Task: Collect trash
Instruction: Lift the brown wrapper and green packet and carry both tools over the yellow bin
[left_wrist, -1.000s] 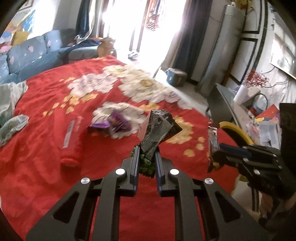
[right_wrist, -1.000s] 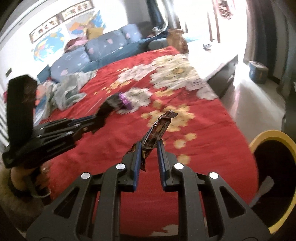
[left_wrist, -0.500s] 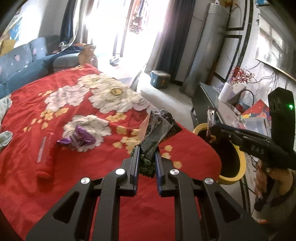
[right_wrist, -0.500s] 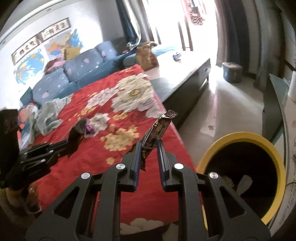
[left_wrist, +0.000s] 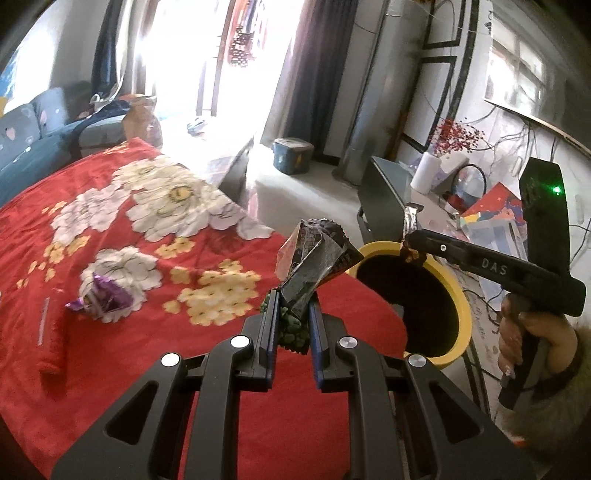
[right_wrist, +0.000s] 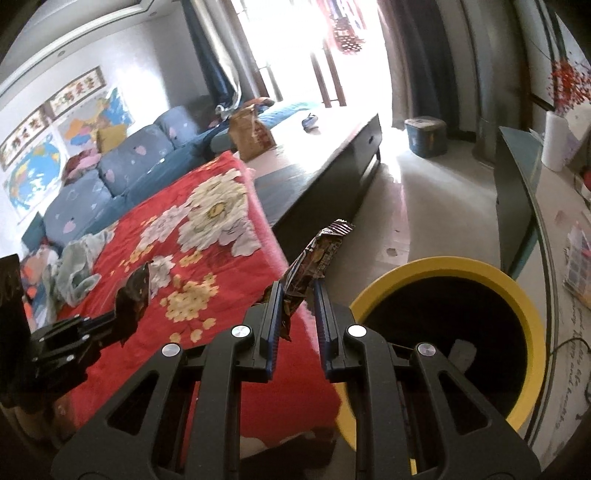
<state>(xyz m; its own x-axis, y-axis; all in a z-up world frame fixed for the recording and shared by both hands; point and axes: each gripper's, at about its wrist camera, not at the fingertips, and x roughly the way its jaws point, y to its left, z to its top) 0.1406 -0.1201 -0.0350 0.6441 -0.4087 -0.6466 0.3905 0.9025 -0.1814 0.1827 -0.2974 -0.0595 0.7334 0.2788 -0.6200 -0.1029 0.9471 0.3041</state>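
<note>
- Gripping a crumpled dark snack bag between the closed-in fingers of the left gripper, bag standing upright above the fingertips, green print showing low between the pads.
- Held over the near edge of the red flowered blanket, just left of the yellow-rimmed bin.
- Pinching a brown candy-bar wrapper in the right gripper; wrapper pressed against the left finger, tilted up and to the right, a gap visible on its right side.
- Poised beside the bin, fingertips just left of the yellow rim, dark bin mouth open to the near right with pale scraps inside.
- Seen from the left wrist view: right gripper stretched level toward the left, its tip above the far rim of the bin, wrapper end sticking up.
- Wrapped around the handle low on the right, the right hand, sleeve cuff below it, green light on the upright black unit.
- Seen from the right wrist view: left gripper reaching in from the left over the blanket, dark bag at its tip.
- Lying on the blanket, far left: a purple wrapper on a white flower, and a red stick packet nearer the edge.
</note>
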